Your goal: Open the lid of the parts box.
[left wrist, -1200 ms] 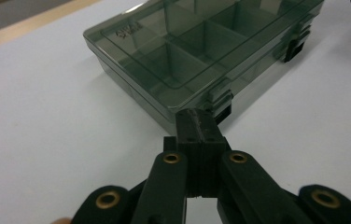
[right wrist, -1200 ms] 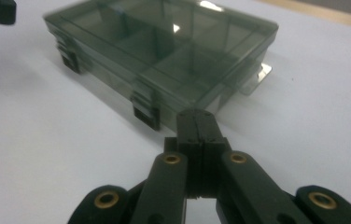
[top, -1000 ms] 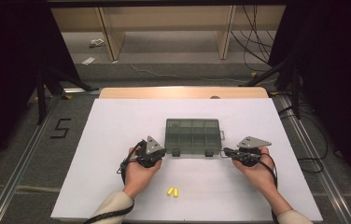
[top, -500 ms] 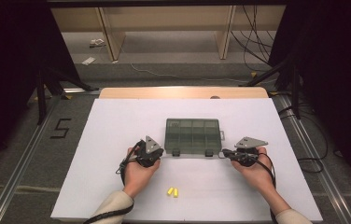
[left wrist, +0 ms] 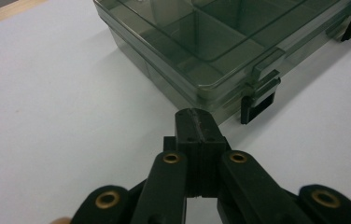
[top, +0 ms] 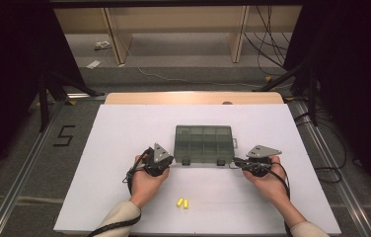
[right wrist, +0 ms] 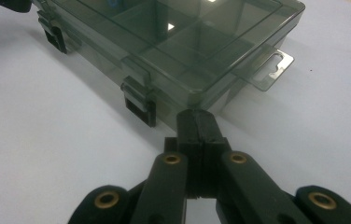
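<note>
High view: clear box (top: 204,143) flat near the middle of the white surface (top: 114,148), lid down and both front clips (top: 186,161) done up, left tongs (top: 169,163) and right tongs (top: 234,163) pinched tight on nothing, tips at the box's two near corners, likely ready to pop those clips.

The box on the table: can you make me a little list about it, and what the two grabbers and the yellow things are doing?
box: smoky clear organizer box, lid shut, both latches down
left gripper: jaws shut, tip at near left corner
right gripper: jaws shut, tip at near right corner
yellow pieces: two, on the white table, nearer the person than the box
</note>
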Demonstrator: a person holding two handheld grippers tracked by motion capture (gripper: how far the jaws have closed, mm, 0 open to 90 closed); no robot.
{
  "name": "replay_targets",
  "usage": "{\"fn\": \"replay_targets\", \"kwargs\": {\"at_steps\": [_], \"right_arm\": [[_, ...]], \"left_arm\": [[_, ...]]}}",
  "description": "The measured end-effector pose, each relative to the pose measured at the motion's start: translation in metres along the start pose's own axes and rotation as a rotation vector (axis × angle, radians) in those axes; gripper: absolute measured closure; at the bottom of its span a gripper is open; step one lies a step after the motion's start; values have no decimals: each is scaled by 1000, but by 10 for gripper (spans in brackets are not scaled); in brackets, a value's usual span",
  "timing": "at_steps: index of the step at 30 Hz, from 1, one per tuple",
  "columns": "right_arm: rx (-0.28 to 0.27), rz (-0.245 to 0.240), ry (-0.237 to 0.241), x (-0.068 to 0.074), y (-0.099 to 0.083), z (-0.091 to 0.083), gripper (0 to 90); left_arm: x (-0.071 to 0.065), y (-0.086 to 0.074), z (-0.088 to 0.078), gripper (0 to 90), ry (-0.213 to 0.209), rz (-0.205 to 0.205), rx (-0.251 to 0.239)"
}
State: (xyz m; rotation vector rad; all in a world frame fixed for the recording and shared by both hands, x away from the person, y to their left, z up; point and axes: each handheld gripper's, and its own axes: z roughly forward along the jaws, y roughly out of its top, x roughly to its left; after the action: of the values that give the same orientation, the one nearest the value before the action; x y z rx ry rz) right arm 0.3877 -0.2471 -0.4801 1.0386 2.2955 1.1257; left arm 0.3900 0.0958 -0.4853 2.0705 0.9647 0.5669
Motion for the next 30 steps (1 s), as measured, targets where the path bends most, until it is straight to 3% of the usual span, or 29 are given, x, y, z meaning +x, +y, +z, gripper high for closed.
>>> {"fn": "replay_targets", "kwargs": {"at_steps": [13, 30], "right_arm": [[-74, -2, 3, 1, 15, -12, 900], [-139, 1, -20, -3, 35, -14, 900]], "left_arm": [[-1, 13, -9, 898, -19, 10, -97], [1, 38, -11, 898, 4, -9, -161]]}}
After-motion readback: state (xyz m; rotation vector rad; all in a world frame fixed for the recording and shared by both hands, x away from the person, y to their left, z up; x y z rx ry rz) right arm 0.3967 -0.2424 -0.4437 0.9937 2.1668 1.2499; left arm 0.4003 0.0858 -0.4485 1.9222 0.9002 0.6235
